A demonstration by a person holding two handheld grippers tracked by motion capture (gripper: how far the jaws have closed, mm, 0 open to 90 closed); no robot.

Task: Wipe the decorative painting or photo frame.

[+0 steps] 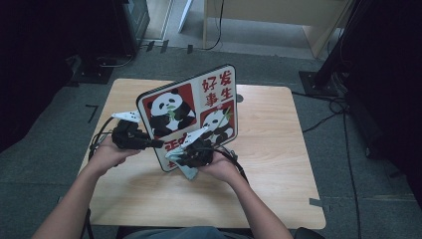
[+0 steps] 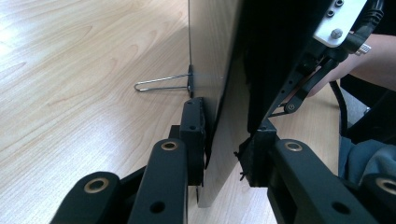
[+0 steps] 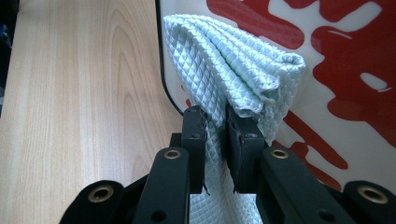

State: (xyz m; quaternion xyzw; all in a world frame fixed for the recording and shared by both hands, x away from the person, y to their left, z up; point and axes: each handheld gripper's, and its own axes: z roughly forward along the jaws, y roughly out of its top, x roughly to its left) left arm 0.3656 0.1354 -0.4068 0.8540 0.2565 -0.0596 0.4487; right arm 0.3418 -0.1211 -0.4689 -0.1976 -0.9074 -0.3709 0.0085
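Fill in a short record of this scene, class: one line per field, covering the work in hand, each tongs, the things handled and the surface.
work: wiping a picture board with a cloth
board: panda sign, standing tilted on the table, wire stand behind
left tongs: jaws astride the sign's edge, a gap showing on one side
right tongs: shut on the cloth
cloth: pale green, quilted, bunched against the sign's face
surface: light wood

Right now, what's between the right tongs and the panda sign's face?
A folded pale-green cloth: the right tongs pinch it against the panda sign, seen in the right gripper view.
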